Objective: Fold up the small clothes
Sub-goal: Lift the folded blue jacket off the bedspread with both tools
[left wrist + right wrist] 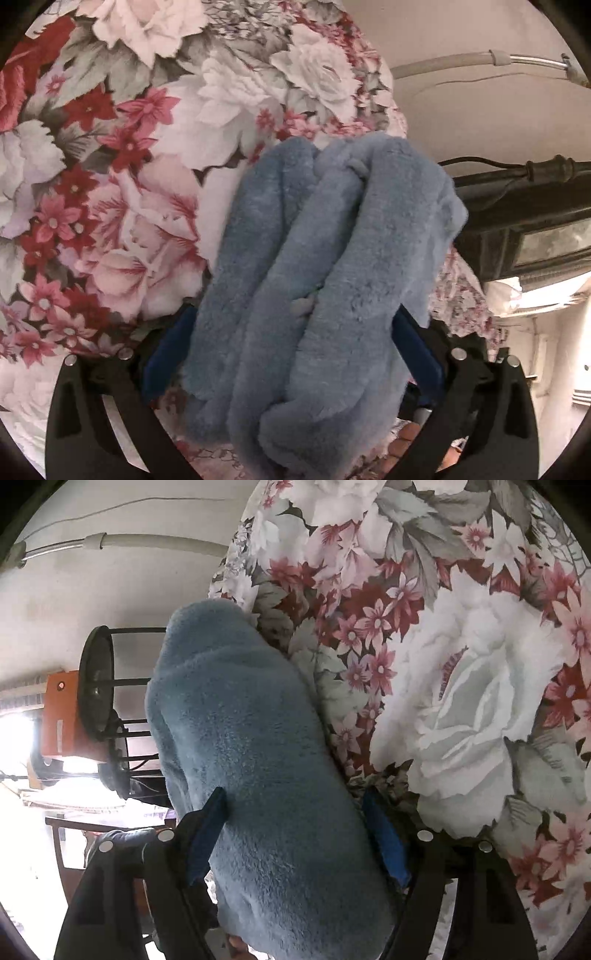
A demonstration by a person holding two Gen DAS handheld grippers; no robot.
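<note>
A bulky roll of light blue fleece garment [332, 221] fills the middle of the left wrist view, folded into thick lengthwise layers. My left gripper [295, 312] is shut on it, with a blue pad pressed against each side. In the right wrist view the same blue fleece garment [236, 709] runs forward as a rounded bundle, and my right gripper [295, 794] is shut on it with jaws wide apart, its blue pads against both flanks. The bundle hangs just over the flowered bedspread [129, 147] [461, 683]. Whether its underside touches the bedspread is hidden.
The bedspread's edge falls away toward a white wall with a pale pipe [461, 61] [155, 541]. Dark wooden furniture [517, 206] stands beyond the edge. A black round frame [96, 683] and an orange box [62, 716] sit at the left.
</note>
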